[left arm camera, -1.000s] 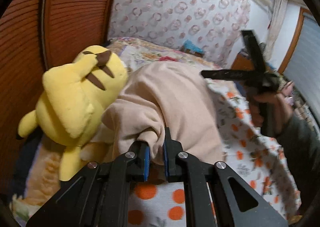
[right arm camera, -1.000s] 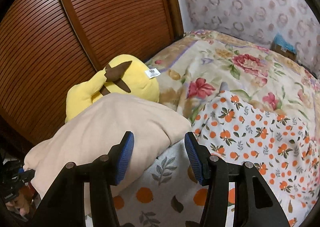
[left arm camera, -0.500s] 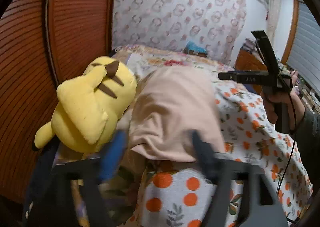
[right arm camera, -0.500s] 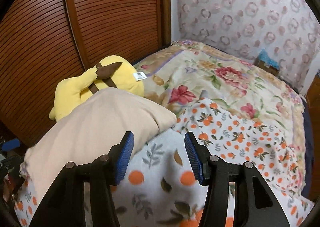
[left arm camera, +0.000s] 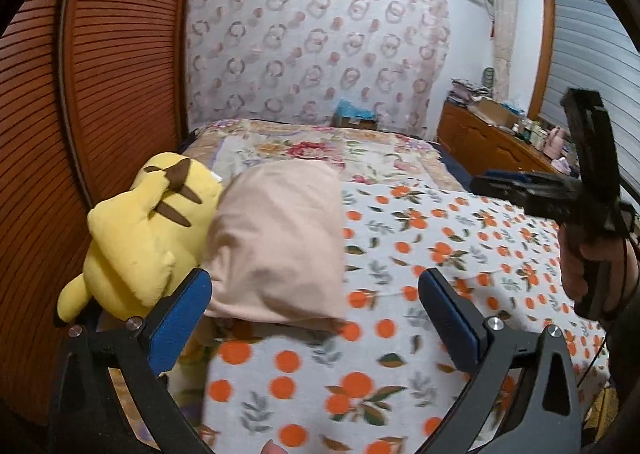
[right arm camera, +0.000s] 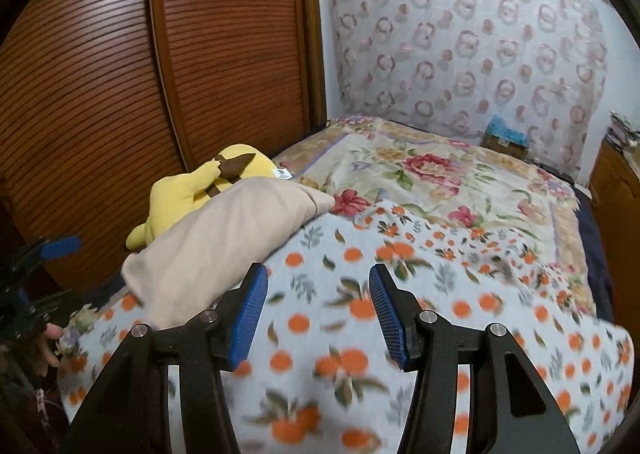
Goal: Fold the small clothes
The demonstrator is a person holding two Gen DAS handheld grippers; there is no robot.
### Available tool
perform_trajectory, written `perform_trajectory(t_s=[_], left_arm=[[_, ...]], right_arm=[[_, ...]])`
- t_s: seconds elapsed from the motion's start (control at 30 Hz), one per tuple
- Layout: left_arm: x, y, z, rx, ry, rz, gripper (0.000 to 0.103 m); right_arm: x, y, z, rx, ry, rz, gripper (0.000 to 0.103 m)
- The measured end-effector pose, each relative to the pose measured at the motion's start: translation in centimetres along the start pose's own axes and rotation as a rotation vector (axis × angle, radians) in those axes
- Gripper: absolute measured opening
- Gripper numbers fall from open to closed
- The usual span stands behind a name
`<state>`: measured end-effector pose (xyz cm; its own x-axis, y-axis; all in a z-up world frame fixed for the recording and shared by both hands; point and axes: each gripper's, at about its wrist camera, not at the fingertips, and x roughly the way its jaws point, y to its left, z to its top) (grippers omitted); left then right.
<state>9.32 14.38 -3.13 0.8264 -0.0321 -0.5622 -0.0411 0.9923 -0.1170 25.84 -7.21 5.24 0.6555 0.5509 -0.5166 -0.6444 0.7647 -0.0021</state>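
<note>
A folded beige garment [left arm camera: 276, 246] lies on the orange-print blanket [left arm camera: 420, 262] at the left side of the bed, against a yellow plush toy [left arm camera: 148, 230]. My left gripper [left arm camera: 316, 318] is open wide and empty, just in front of the garment's near edge. My right gripper [right arm camera: 318, 314] is open and empty above the blanket, to the right of the garment [right arm camera: 224, 242]. The right gripper also shows in the left wrist view [left arm camera: 560, 190], held up at the right. The plush also shows in the right wrist view [right arm camera: 200, 190].
A louvred wooden wardrobe door [left arm camera: 100, 94] stands at the bed's left. A floral quilt [right arm camera: 432, 174] covers the far part of the bed. A wooden dresser [left arm camera: 488, 142] with clutter stands at the right. A small box [right arm camera: 504, 138] sits by the far wall.
My left gripper let go of the garment's edge, opened wide and drew back. The garment now lies flat and folded. The right gripper pulled back and up, still open.
</note>
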Motion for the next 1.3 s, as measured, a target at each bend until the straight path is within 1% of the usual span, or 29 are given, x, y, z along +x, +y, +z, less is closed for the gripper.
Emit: perform_trajectory(t_s=[0.13,0.4,0.5,0.57,0.67,0.73,0.83,1.03,1.3], left_arm=[[-0.6,-2.5,0.1,0.029,-0.021,-0.012,0.103],[-1.5,-6.0,0.4,0.044,-0.052,-0.043,0.103],[-1.6,-7.5,0.4,0.059,-0.053,-0.036,0.103],[-1.6,-8.6,0.4,0.075,-0.057,-0.037,0.103],[-1.7,-10.2,0.5,0.097,-0.057,-0.048,0.103],[-1.8,-11.5,0.8,0.114,-0.062,-0.051,0.103],[-2.0,-12.8,1.1,0.127,-0.072,-0.061,0.103],[-2.8,-15.2,2.1,0.147,-0.093,-0.061,0.103],[-4.4,-16.9,3.8,0.145,-0.120,-0.075,0.103]], right_arm=[[-3.7,-0.2,-2.5,0.027,-0.021,-0.031,0.056],[-9.4,-0.1,-5.8,0.064,-0.058,-0.099,0.059],[-11.3,0.3,-7.0,0.076,-0.076,-0.124,0.064],[-12.9,0.8,-8.0,0.087,-0.085,-0.136,0.069],[-14.3,1.2,-8.7,0.103,-0.093,-0.160,0.077],[-15.4,1.2,-9.2,0.120,-0.107,-0.185,0.078],[-17.0,1.1,-9.7,0.148,-0.127,-0.209,0.078],[-19.1,1.5,-9.4,0.172,-0.161,-0.276,0.078],[-22.3,2.2,-9.8,0.188,-0.223,-0.304,0.078]])
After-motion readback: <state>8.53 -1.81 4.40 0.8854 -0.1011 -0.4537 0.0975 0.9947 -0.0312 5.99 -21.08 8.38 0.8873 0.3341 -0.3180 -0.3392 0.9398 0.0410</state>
